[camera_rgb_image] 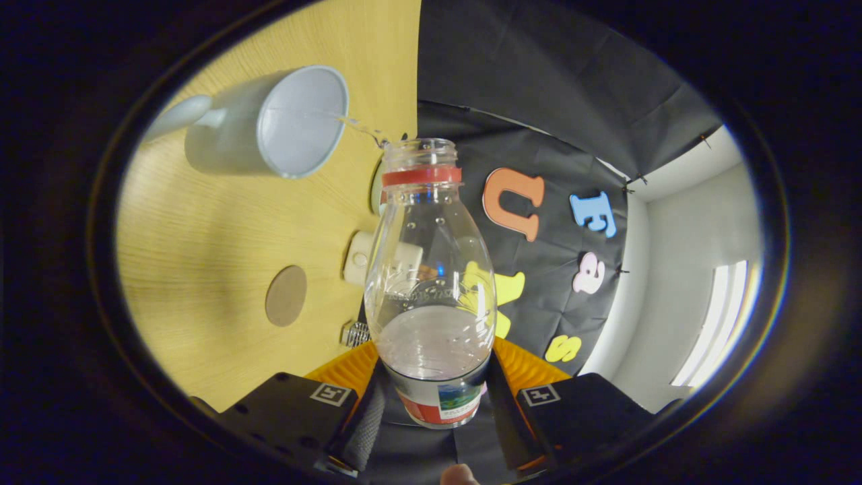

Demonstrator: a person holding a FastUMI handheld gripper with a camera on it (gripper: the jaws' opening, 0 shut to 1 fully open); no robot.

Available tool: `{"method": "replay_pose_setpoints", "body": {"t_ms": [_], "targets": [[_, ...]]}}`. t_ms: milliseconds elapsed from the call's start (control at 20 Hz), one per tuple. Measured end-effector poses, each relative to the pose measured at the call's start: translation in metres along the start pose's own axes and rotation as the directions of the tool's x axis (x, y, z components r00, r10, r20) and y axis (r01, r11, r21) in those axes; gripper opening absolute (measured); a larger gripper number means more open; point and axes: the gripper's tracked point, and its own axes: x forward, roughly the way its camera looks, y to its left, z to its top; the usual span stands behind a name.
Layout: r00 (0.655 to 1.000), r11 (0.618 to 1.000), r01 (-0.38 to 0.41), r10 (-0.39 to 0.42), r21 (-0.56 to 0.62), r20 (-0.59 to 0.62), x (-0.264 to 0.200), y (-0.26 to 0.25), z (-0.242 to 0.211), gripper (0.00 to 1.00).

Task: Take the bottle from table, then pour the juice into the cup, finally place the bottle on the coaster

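A: Item one, the gripper (pixel 434 404)?
B: Both fingers (pixel 363 424) press against the lower body of the bottle (pixel 431 283), one on each side, over its label. It pinches the bottle firmly between them.

A: Item two, the bottle itself?
B: Clear plastic, no cap, a red ring under the open mouth. It is tipped over sideways relative to the table (pixel 202 256), with its mouth pointing ahead of the fingers. Some pale liquid sits in the part nearest the fingers.

A: Item three, the cup (pixel 269 124)?
B: Light-coloured mug with a handle, standing on the wooden table, beyond the bottle's mouth. A thin stream of liquid (pixel 363 128) runs from the bottle mouth to the cup's rim.

A: Item four, the coaster (pixel 285 295)?
B: Round brown disc lying flat on the table, nearer the fingers than the cup, well apart from it. Nothing rests on it.

A: Other entries?
B: A small white object (pixel 360 256) at the table's edge, partly behind the bottle; I cannot tell what it is.
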Motion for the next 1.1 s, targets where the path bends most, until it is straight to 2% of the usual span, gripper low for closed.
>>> {"method": "replay_pose_setpoints", "body": {"t_ms": [1100], "targets": [[1.0,0.997,0.023,-0.022,-0.074,0.01,-0.006,-0.016,0.003,0.77]]}}
